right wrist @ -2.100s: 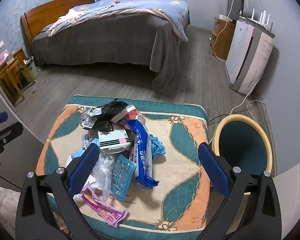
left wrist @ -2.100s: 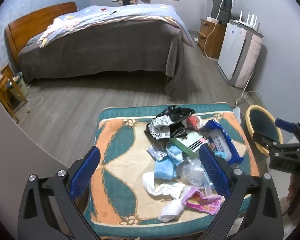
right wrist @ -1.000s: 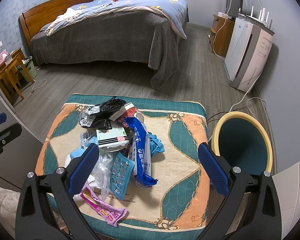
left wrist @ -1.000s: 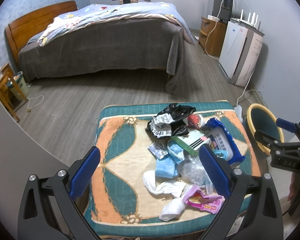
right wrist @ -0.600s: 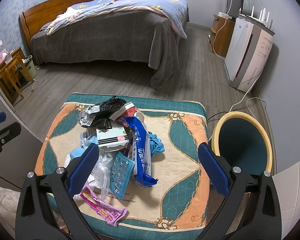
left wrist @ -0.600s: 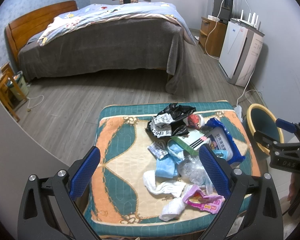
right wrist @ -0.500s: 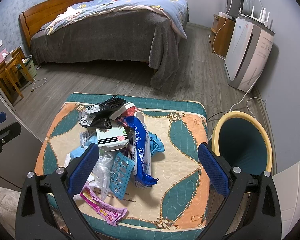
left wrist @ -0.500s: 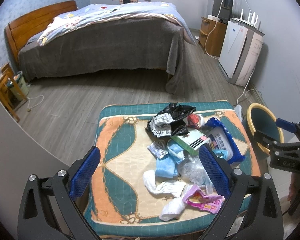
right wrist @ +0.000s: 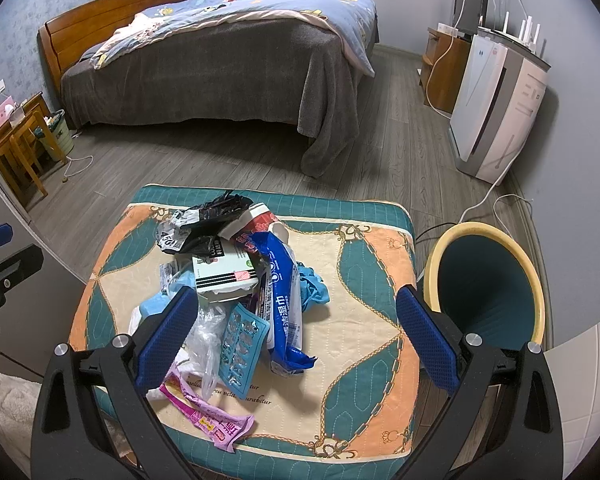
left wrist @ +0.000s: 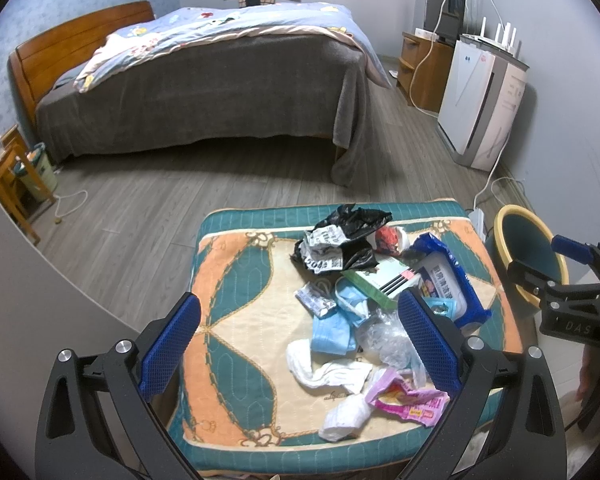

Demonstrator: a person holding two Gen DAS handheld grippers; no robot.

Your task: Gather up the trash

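In the left wrist view the left gripper (left wrist: 298, 332) hangs at the bottom of the frame with its blue pads spread wide and empty, above the patterned cushion (left wrist: 236, 320), where the trash pile (left wrist: 364, 296) sits right of centre. Further right, at the lower middle of the right wrist view, the right gripper (right wrist: 296, 330) is likewise spread and holding nothing, and the bin (right wrist: 486, 284) stands at the right edge, just beside the cushion. Best to start with a loose outer piece such as the pink wrapper (right wrist: 208, 416) at lower left, pinching it by its flat edge so the heap does not scatter, then carry it across to the bin.
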